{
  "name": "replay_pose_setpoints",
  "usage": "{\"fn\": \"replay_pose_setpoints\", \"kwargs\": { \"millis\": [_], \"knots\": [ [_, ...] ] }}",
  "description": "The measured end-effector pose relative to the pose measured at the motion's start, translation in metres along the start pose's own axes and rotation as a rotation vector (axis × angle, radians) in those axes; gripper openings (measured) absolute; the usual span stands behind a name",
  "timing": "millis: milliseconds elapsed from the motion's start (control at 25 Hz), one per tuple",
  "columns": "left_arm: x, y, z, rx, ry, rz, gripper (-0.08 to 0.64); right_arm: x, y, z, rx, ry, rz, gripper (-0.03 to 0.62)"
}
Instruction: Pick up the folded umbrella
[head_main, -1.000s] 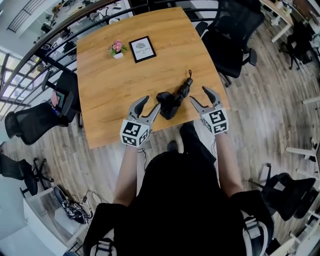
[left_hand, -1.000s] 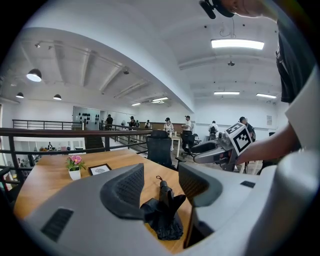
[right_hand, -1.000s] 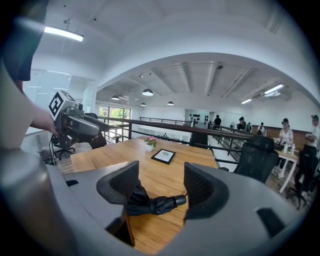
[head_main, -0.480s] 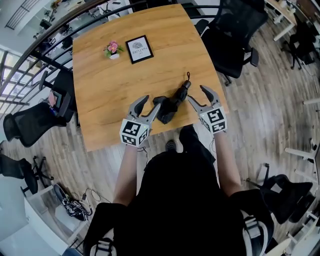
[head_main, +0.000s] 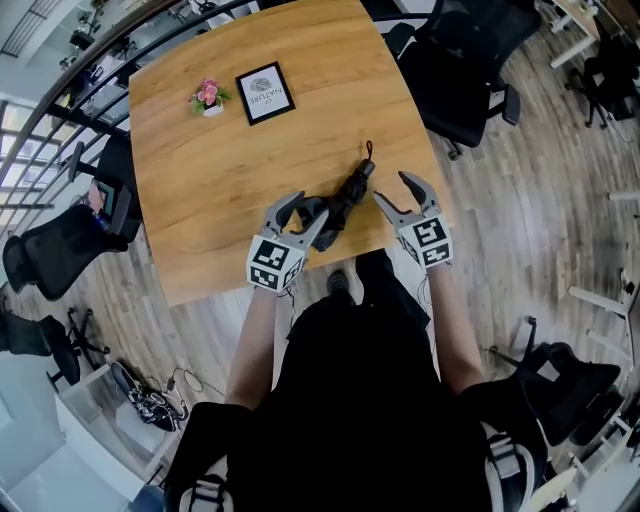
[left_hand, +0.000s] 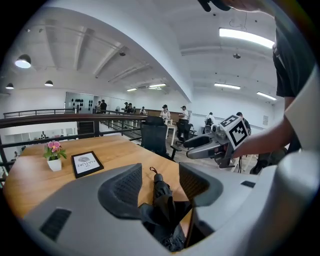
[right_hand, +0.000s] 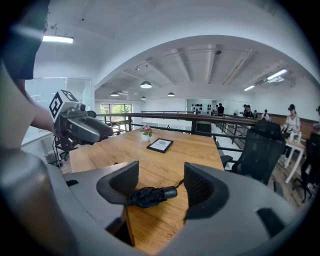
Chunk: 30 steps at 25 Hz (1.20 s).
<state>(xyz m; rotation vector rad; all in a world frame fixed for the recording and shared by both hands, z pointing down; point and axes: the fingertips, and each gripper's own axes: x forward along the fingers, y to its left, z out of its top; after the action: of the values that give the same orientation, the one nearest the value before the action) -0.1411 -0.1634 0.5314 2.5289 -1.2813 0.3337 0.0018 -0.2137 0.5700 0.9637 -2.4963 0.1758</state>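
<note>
Early in the task, by judgement: nothing lifted yet.

As for the desk (head_main: 200, 170): wide, wooden, carries everything. As for the folded umbrella (head_main: 345, 195): black, lies flat on the desk near the front edge, handle end pointing away from the person and loose cloth end toward the left gripper (head_main: 305, 208). Rests on the wood, so not picked up.

As for that left gripper: sits low at the cloth end, jaws apart and opening at this moment. Has the bunched cloth between the jaws in the left gripper view, but presses on it with neither pad as far as visible. As for the right gripper (head_main: 392, 188): hovers just beside the handle end, jaws wide apart, clamped on nothing. Shows in its own view the umbrella lying crosswise a little ahead of the jaws, not between them.

At the far side, well apart: a picture frame (head_main: 262, 92) and a small flower pot (head_main: 207, 97), of no use for this task. At the handle tip: a thin strap loop (head_main: 369, 148), free on the wood.

Left to do, by judgement: bring the jaws together on the umbrella, then raise it clear of the desk.
</note>
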Motion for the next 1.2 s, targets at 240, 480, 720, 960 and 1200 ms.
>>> {"fn": "replay_pose_setpoints", "kwargs": {
  "millis": [240, 480, 720, 960, 1200],
  "knots": [
    [0.028, -0.007, -0.011, -0.006, 0.054, -0.053, 0.252, 0.002, -0.006, -0.019, 0.026, 0.032, 0.012, 0.298],
    [0.054, -0.007, -0.024, -0.004, 0.103, -0.08, 0.262, 0.003, -0.013, -0.027, 0.033, 0.059, 0.021, 0.293],
    [0.078, -0.016, -0.044, 0.035, 0.168, -0.111, 0.267, 0.004, -0.028, -0.025, 0.032, 0.065, 0.021, 0.291],
    [0.099, -0.018, -0.072, 0.018, 0.235, -0.124, 0.268, 0.01, -0.037, -0.032, 0.044, 0.086, 0.036, 0.291],
    [0.114, -0.018, -0.091, 0.017, 0.296, -0.124, 0.275, 0.015, -0.042, -0.036, 0.038, 0.101, 0.056, 0.292]
  ]
}}
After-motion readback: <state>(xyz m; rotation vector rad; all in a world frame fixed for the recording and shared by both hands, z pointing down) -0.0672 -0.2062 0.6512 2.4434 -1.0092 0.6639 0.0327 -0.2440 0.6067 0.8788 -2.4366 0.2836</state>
